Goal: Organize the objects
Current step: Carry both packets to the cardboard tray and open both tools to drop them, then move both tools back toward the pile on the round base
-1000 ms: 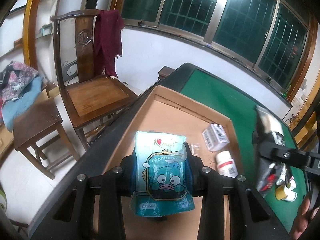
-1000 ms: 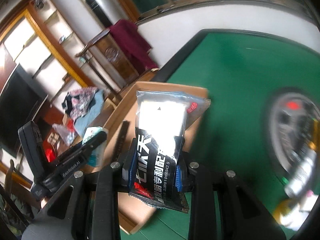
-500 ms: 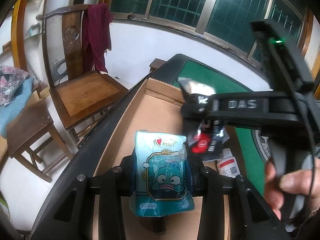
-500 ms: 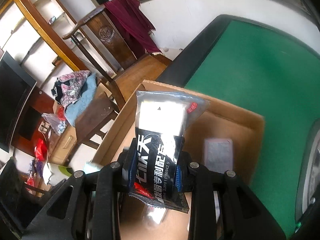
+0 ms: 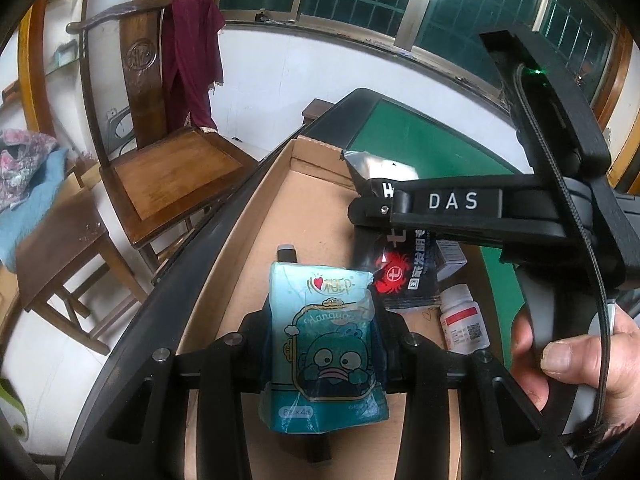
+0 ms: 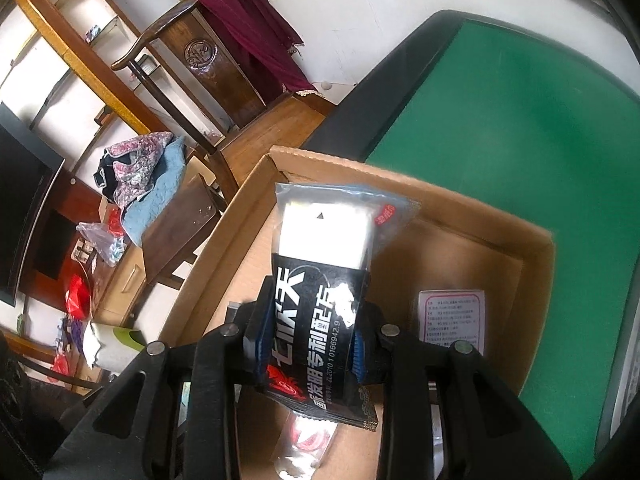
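Observation:
My left gripper [image 5: 320, 344] is shut on a light blue snack packet [image 5: 324, 344] with a cartoon face, held upright over the near part of an open cardboard box [image 5: 256, 248]. My right gripper [image 6: 310, 344] grips a black and silver packet [image 6: 320, 272] over the same box [image 6: 532, 264]; its jaws are opening, but the pads still touch the packet. In the left wrist view that black packet [image 5: 408, 276] hangs just right of and behind the blue one, under the right gripper's body [image 5: 452, 204], which a hand [image 5: 560, 360] holds.
Inside the box lie a white pill bottle [image 5: 462, 320], a small white carton [image 6: 452, 316] and a clear wrapper with red [image 6: 304, 440]. The box sits on a green-topped table [image 6: 500, 120] with a black rim. A wooden chair [image 5: 168, 176] stands beyond the table's left edge.
The right gripper has swung left from the green tabletop to over the box and come lower with the black packet. The left gripper and blue packet have barely moved.

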